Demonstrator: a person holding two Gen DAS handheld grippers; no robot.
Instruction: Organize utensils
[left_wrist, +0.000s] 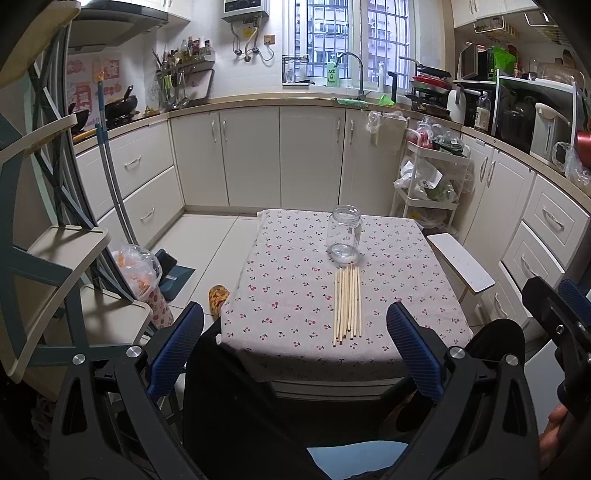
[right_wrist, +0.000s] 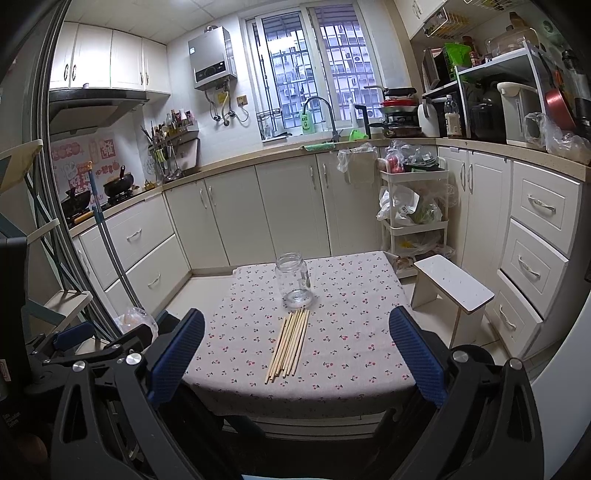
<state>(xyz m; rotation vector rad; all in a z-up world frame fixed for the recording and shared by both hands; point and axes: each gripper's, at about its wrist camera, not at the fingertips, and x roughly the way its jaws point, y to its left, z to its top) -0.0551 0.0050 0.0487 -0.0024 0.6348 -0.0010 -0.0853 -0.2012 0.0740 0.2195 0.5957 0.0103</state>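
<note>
Both grippers wait short of the counter, jaws apart and empty.

We hold the left gripper (left_wrist: 295, 347) and right gripper (right_wrist: 295, 350) back from the near edge, which seems to suit a start; the wooden chopsticks (left_wrist: 347, 301) lie bundled side by side on the cherry-print counter (left_wrist: 280, 273), far tips just beside the upright, lidless glass jar (left_wrist: 344, 230), presumably their holder. The counter's underside is hidden; we cannot count the chopsticks surely.
</note>
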